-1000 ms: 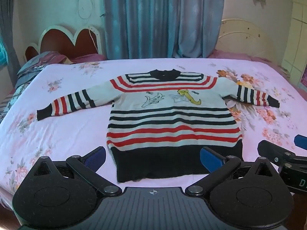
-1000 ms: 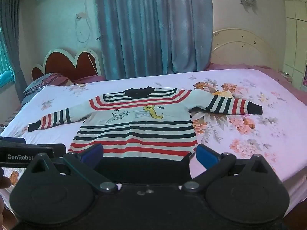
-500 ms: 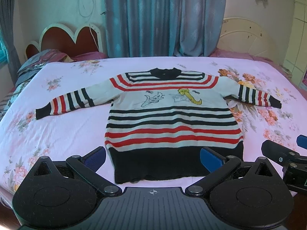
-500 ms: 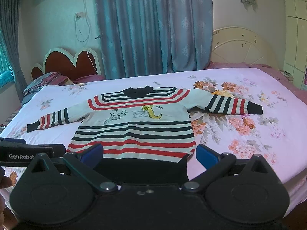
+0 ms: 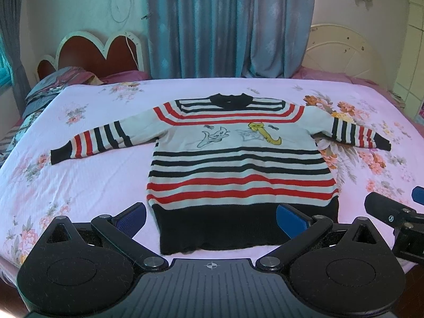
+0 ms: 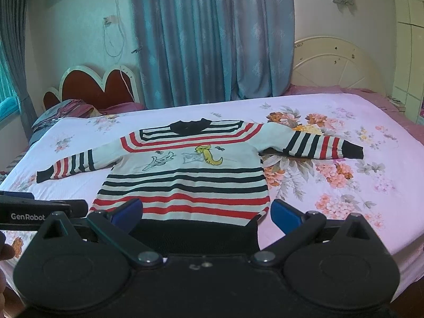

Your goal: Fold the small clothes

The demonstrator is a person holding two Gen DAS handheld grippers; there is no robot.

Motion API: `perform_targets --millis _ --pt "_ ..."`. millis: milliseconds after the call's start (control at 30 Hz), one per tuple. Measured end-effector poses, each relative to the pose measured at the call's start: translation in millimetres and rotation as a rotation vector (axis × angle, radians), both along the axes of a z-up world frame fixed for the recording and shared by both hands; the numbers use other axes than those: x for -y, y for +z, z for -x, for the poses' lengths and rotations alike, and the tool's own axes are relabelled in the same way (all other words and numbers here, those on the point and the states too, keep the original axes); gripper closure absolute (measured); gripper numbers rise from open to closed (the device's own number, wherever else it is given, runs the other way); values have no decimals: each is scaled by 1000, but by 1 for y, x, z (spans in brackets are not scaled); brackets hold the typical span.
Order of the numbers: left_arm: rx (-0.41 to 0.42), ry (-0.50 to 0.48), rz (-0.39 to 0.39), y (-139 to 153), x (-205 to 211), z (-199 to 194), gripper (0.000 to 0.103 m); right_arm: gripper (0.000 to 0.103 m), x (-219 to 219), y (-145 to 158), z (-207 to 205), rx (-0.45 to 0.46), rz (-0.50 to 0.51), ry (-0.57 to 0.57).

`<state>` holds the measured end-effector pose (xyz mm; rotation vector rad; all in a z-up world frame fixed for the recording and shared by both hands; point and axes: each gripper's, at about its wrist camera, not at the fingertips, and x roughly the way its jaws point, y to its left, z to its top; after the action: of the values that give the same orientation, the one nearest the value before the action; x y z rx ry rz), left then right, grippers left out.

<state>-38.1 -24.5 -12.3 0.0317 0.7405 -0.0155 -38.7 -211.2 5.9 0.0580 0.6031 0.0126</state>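
Observation:
A small white sweater (image 5: 238, 164) with red and black stripes, a black hem and cartoon figures lies flat on the bed, front up, both sleeves spread out. It also shows in the right wrist view (image 6: 190, 175). My left gripper (image 5: 210, 218) is open and empty, just above the black hem at the near bed edge. My right gripper (image 6: 206, 212) is open and empty, over the hem's right part. The right gripper shows at the right edge of the left wrist view (image 5: 392, 212). The left gripper shows at the left edge of the right wrist view (image 6: 39, 206).
The bed (image 5: 79, 180) has a pink floral sheet. A heart-shaped headboard (image 5: 98, 53) and bedding pile (image 5: 50, 90) stand at the far left, a cream headboard (image 5: 341, 50) at the far right. Blue curtains (image 5: 225, 23) hang behind.
Both grippers have drawn slightly back and up from the sweater, so more of the hem shows. The sweater has not moved.

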Motion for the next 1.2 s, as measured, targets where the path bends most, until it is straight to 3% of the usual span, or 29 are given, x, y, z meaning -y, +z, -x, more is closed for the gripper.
perform_targets --millis 1200 --pt "10 44 -2 6 -12 -5 0 1 -2 -5 -9 -15 -11 -3"
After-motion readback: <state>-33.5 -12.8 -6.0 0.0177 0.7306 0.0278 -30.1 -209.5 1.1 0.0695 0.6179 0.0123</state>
